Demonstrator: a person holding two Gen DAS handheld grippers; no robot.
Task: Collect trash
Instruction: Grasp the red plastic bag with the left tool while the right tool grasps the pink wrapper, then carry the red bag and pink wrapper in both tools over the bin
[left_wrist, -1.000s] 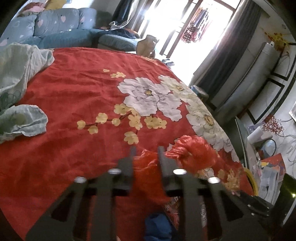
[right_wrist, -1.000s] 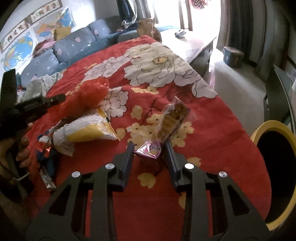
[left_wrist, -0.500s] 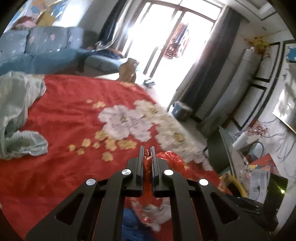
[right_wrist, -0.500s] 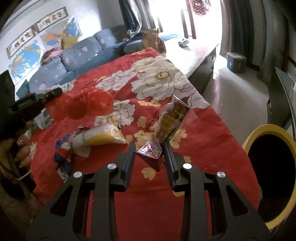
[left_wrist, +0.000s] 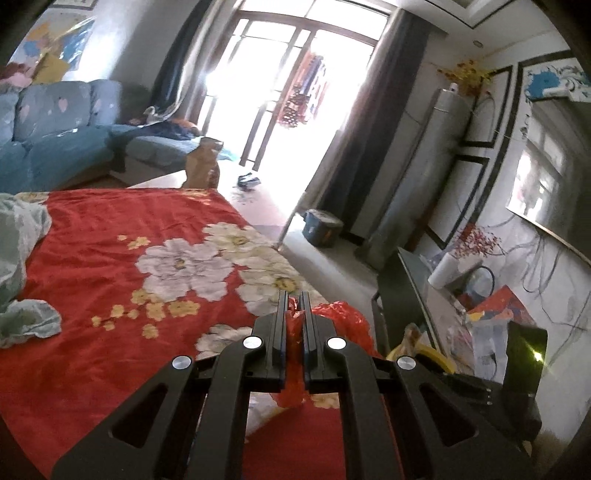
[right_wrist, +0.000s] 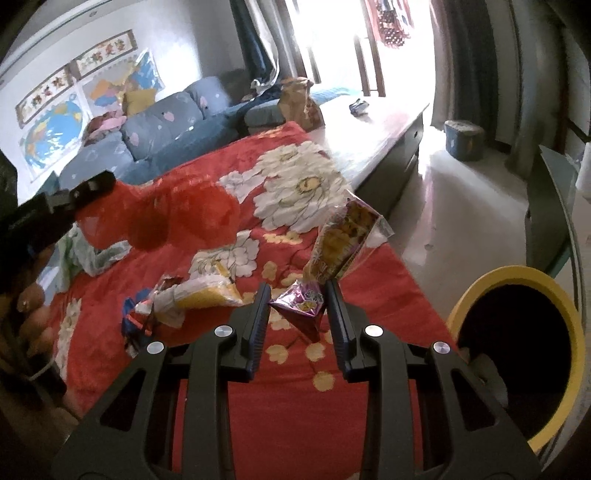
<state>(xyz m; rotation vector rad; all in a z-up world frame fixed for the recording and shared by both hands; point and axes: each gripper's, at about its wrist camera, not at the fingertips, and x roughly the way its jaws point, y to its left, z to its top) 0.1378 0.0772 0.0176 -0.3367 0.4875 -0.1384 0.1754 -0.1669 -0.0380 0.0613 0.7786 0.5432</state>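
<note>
Fingers of the left gripper pinch a red plastic bag at lower centre; the right gripper clamps a purple snack wrapper at frame centre. Below lies a red floral bedspread, a yellow-rimmed bin at lower right.

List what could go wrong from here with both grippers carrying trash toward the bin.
The left gripper pinches only a thin fold of the crinkled red plastic bag; the film could slip out.

The right gripper holds the clear snack packet by its purple bottom corner, so the tall top may swing and miss the yellow-rimmed black bin.
</note>
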